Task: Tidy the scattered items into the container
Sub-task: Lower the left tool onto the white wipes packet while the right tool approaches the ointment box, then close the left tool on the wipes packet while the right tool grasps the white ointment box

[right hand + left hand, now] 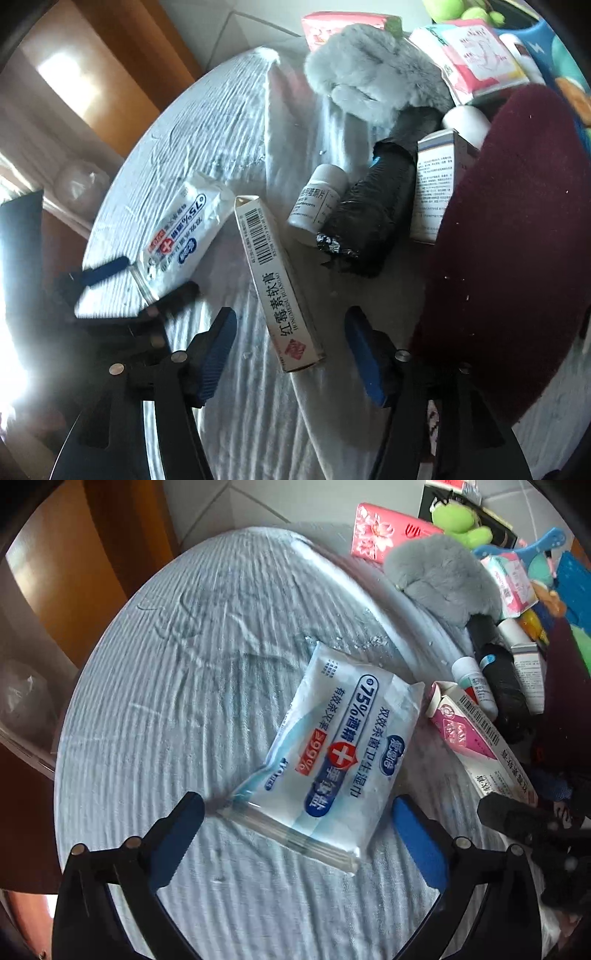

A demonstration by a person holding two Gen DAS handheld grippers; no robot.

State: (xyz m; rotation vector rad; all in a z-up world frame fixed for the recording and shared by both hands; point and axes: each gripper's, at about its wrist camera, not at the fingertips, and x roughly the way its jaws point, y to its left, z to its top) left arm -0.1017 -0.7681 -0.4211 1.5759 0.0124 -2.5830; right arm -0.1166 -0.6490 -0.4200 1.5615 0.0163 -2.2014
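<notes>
A pack of wet wipes [332, 749] lies flat on the ribbed pale-blue round tray [184, 635]. My left gripper [297, 810] stands open around the pack's near end, both blue pads clear of it. A long white ointment box [280, 280] with a barcode lies between the fingers of my right gripper [291, 321], which is open and not touching it. The same box [476, 734] shows at the tray's right side in the left wrist view. The wipes pack [181, 229] and one left fingertip [107, 269] appear left of the box.
Beyond the box lie a white pill bottle [317, 199], a black roll [373, 214], a white carton [432, 188] and a grey plush [369, 81]. A maroon hat [509, 240] fills the right. A pink tissue pack [373, 531] and a green plush [458, 520] sit at the back.
</notes>
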